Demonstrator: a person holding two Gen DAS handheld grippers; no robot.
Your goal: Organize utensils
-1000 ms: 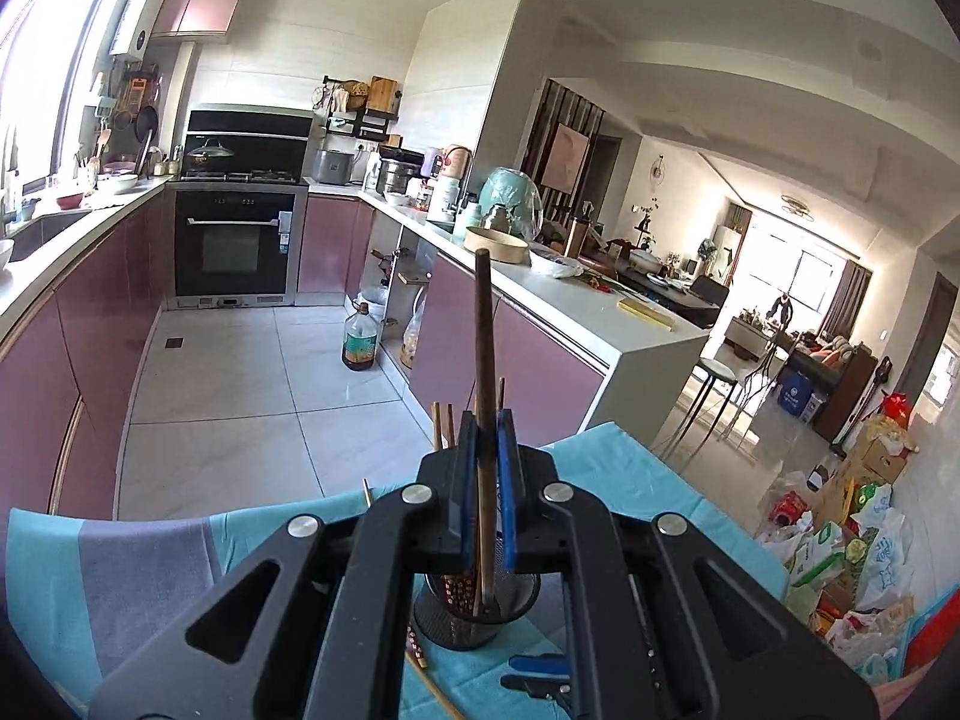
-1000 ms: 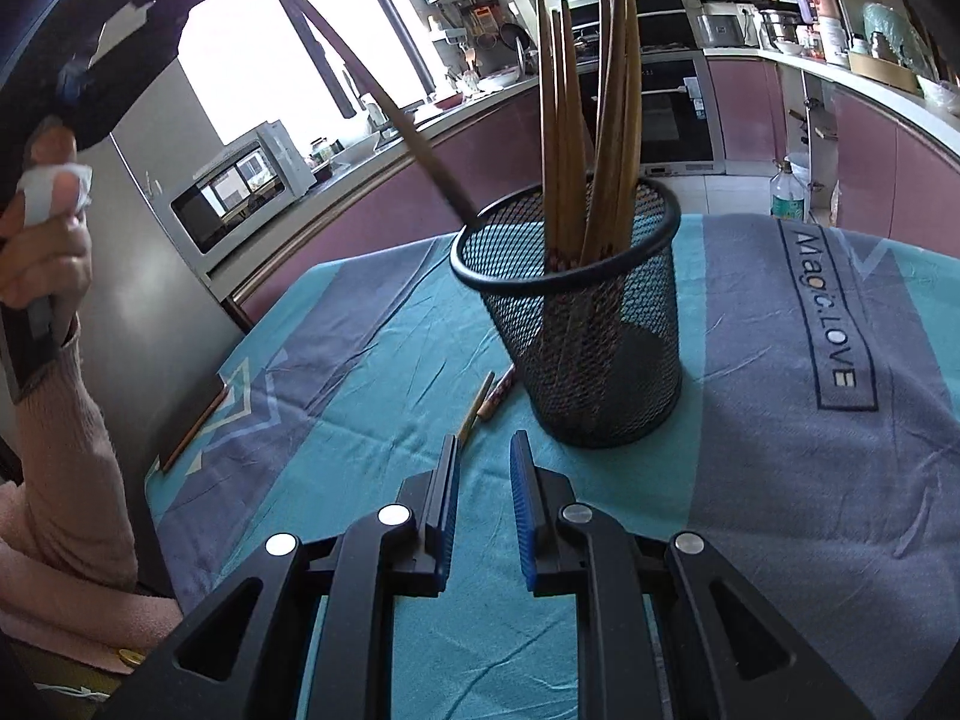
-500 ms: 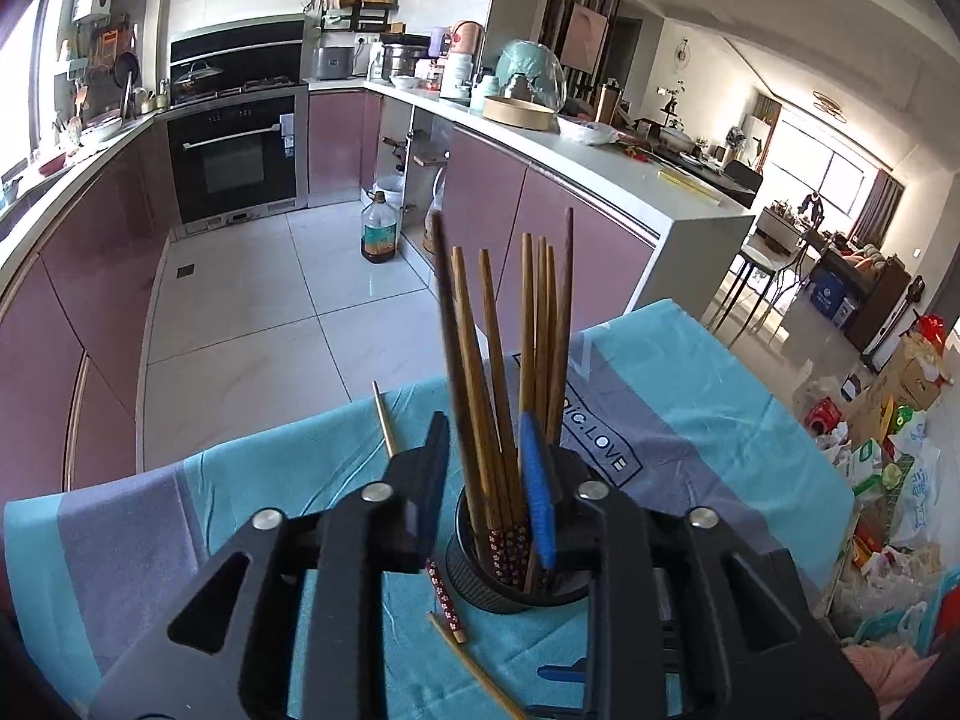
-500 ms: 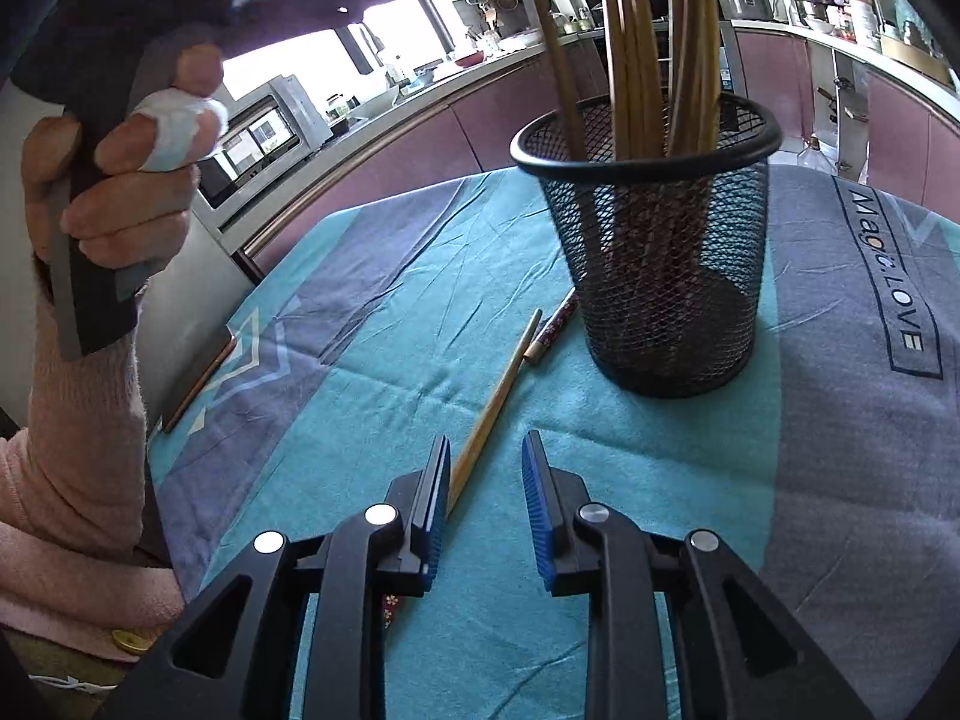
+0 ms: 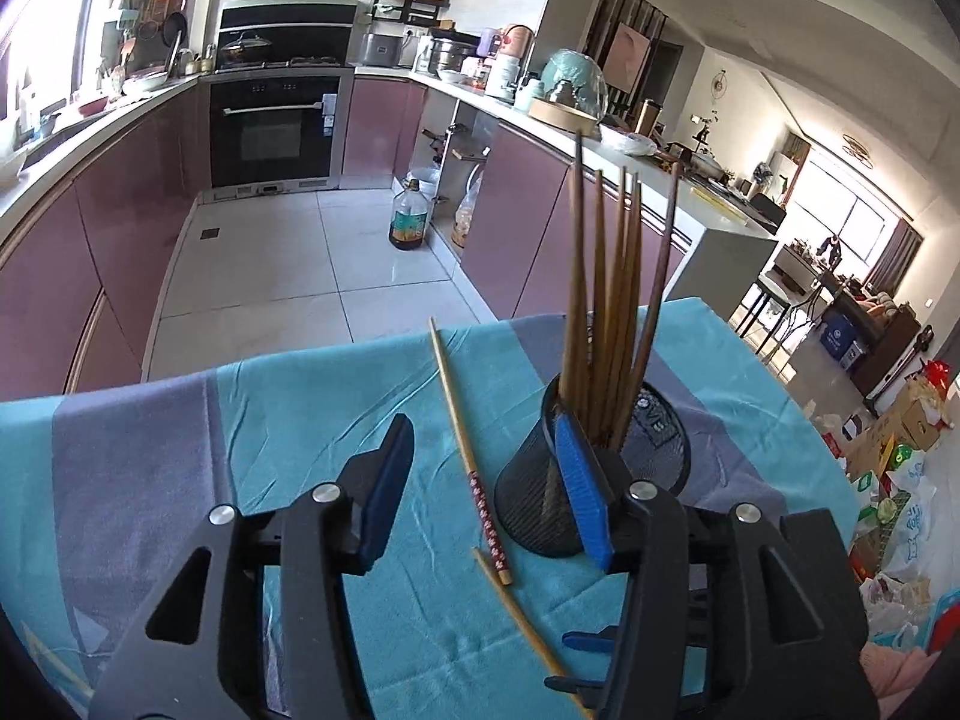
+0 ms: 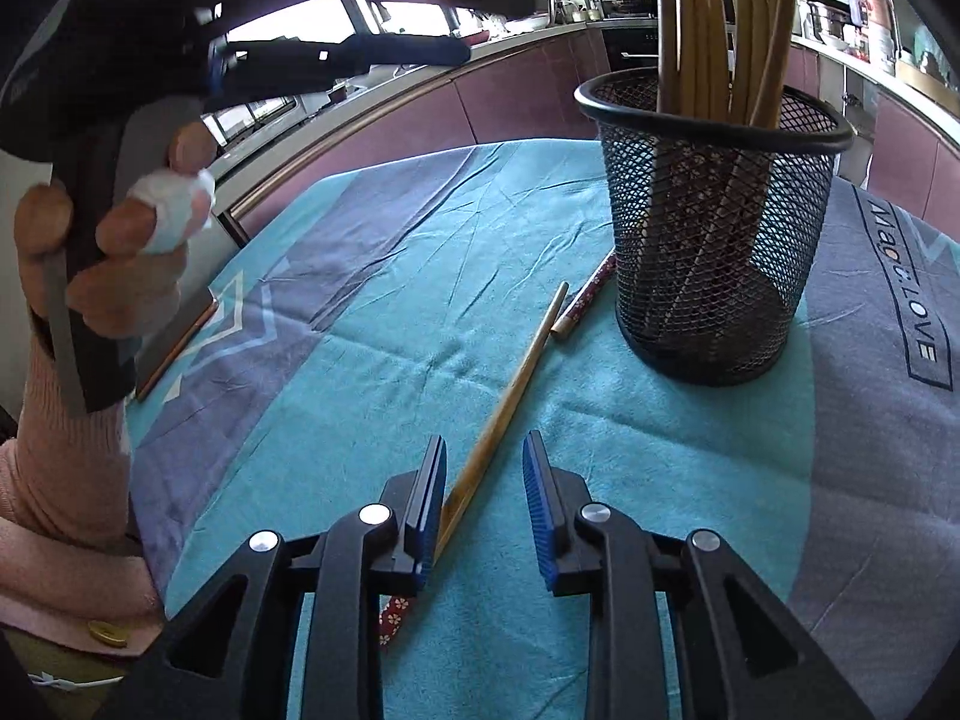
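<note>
Teal and grey tablecloth (image 6: pixel 372 360) under everything, kitchen behind. Black mesh cup (image 6: pixel 714 252) upright, holding brown chopsticks (image 5: pixel 612 300), tops cut off in right view. Two loose chopsticks (image 5: pixel 462 438) lying left of cup. Left gripper (image 5: pixel 486 468) opening, nothing pinched. Right gripper (image 6: pixel 483 501) slightly spread over one loose stick, contact unclear.

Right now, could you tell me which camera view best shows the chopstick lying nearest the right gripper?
The right wrist view: the chopstick runs unobstructed toward the right gripper. In the left wrist view the chopstick is partly hidden behind the left gripper's frame.
</note>
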